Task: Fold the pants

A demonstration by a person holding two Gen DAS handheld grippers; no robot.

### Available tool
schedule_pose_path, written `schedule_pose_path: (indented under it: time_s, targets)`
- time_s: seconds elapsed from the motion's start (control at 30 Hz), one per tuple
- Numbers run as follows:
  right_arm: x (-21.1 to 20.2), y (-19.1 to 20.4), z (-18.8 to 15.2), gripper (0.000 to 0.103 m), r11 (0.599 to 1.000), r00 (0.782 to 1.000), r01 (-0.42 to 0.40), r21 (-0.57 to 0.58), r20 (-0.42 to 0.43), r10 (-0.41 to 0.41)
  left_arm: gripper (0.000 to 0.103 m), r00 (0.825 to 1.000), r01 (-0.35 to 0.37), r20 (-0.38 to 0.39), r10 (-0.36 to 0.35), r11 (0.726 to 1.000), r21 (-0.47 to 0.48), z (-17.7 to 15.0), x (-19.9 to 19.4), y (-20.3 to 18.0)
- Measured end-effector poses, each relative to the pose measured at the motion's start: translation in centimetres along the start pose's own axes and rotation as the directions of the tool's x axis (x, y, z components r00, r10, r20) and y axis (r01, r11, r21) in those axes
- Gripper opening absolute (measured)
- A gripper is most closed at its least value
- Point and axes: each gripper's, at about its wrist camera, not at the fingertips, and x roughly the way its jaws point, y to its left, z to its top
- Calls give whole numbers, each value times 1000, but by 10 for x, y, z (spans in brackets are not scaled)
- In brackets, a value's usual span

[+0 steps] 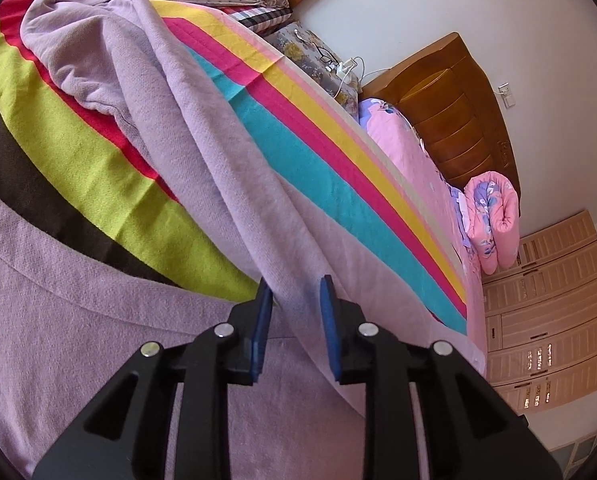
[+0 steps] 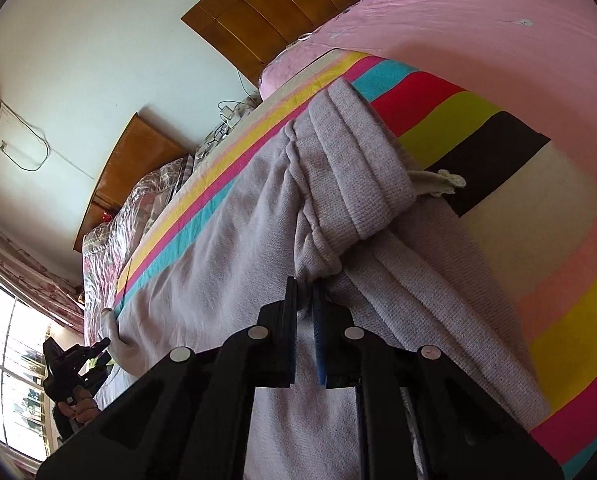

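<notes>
A pair of soft lilac knitted pants (image 1: 202, 128) lies spread across a blanket with bright stripes of yellow, pink, turquoise, red, lime and black (image 1: 310, 148), which covers a bed with a pink sheet (image 2: 458, 16).

The left gripper (image 1: 296, 300), black with 2 blue pads, points down at the cloth. A raised fold of 1 pant leg runs straight up between its fingers (image 1: 330, 320). The jaws stand a little apart, about as wide as that fold, and the fabric fills the gap; whether the pads actually press on it I cannot tell. More of the lilac cloth lies flat below and to the left of the gripper.

The right gripper (image 2: 304, 296) is at the other end, at the ribbed waistband (image 2: 350, 168), where a pale drawstring (image 2: 438, 182) trails onto the black stripe. Its 2 fingers are closed to a narrow slit, nipping a bunched edge of the pants just below the waistband.

Far left in the right view, a person's hand (image 2: 78, 404) holds the other black gripper at the cloth's edge. A wooden headboard (image 2: 274, 12) stands against the white wall.
</notes>
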Motion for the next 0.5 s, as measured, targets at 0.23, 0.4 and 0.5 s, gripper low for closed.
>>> schedule_pose_path:
  time_s: [0.23, 0.4, 0.5]
  targets:
    - [9, 3, 1, 21, 998, 997, 58, -15, -58, -58, 38, 999, -21, -50, 20, 1000, -20, 17, 17, -1]
    - [13, 4, -4, 50, 999, 998, 36, -25, -58, -38, 19, 999, -37, -24, 37, 999, 3, 21, 20, -3]
    - [19, 11, 0, 44, 997, 997, 55, -49, -55, -58, 9, 999, -32, 18, 31, 999, 37, 19, 10, -8]
